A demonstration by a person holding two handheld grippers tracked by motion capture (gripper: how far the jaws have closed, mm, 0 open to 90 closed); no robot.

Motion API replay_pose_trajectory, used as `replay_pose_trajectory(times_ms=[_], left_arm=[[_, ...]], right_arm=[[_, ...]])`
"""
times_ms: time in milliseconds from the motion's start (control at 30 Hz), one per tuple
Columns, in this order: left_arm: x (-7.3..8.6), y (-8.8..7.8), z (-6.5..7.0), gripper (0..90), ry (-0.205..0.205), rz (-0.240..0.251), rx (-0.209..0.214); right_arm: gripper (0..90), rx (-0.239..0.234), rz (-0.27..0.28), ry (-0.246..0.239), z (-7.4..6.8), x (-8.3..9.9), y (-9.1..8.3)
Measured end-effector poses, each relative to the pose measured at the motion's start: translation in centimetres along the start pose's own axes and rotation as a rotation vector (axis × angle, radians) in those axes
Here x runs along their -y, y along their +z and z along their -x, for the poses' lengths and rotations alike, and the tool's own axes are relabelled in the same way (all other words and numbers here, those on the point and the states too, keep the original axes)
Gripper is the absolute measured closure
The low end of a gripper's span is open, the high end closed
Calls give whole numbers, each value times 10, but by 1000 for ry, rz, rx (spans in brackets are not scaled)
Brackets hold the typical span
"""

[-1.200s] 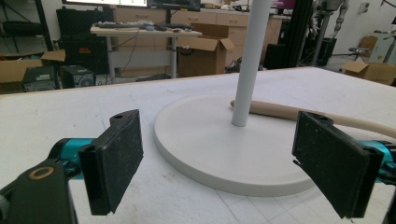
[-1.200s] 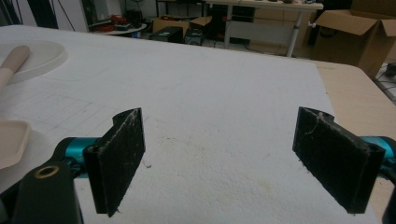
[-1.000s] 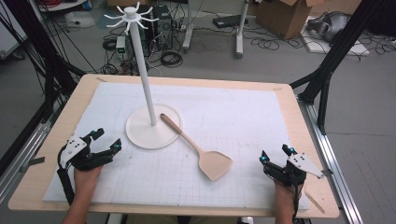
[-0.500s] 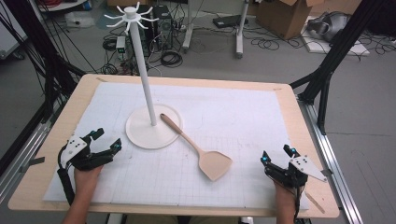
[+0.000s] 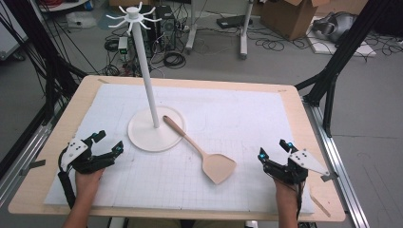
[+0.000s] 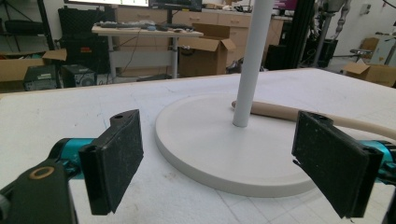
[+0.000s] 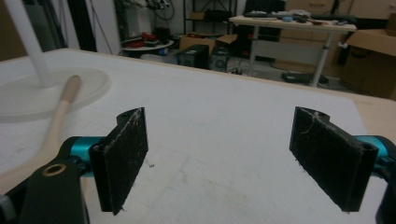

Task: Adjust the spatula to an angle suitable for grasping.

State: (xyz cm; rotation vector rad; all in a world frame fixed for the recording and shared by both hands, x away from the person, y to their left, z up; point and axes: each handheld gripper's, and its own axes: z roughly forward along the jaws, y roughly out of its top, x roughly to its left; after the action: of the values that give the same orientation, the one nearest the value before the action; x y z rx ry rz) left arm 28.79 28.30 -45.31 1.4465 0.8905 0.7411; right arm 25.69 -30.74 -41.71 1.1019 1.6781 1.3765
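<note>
While both jaws stood wide apart with nothing between them, the left claw (image 5: 105,144) rested low at the near left of the worktop, held in the person's left hand (image 5: 86,179). In the left gripper view the left claw (image 6: 219,158) faced the round white base (image 6: 219,149) of a tall white hook stand (image 5: 145,80), which lay just ahead of its black pads. Behind the stand's pole, the rounded end of a light wooden spatula's handle (image 6: 280,112) lay on that base.

The right claw (image 5: 274,149) sat at the near right of the worktop, its jaws also spread wide and holding nothing, gripped by the person's right hand (image 5: 286,197). In the right gripper view the right claw (image 7: 219,158) looked across bare white gridded mat (image 7: 224,121), with the spatula's handle (image 7: 60,112) running off to one side toward the stand's base.

From the high view, the light wooden spatula (image 5: 199,152) lay flat on the mat between the two claws, its broad blade pointing toward the person and its handle tip propped on the stand's base. Both claws were well apart from it. The pale wooden worktop (image 5: 294,102) framed the white mat.
</note>
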Motion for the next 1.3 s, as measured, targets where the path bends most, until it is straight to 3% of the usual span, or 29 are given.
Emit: replay_pose_trajectory(times_ms=[233,600,733,933,1200,1300], left_arm=[[0,0,0,167,0,0,3],[0,0,-1,167,-2,0,2],[0,0,-1,167,-2,1,3],[0,0,-1,168,-4,2,4],[0,0,-1,168,-5,0,5],[0,0,-1,169,-8,1,6]], right_arm=[[210,-107,-12,-71,-28,-29,25],[247,-230,-88,-127,-60,-41,60],[278,-305,-159,-161,-79,-46,81],[358,-373,-296,-197,-101,-47,112],[443,-414,-422,-229,-120,-37,142],[467,-419,-496,-227,-128,-31,153]])
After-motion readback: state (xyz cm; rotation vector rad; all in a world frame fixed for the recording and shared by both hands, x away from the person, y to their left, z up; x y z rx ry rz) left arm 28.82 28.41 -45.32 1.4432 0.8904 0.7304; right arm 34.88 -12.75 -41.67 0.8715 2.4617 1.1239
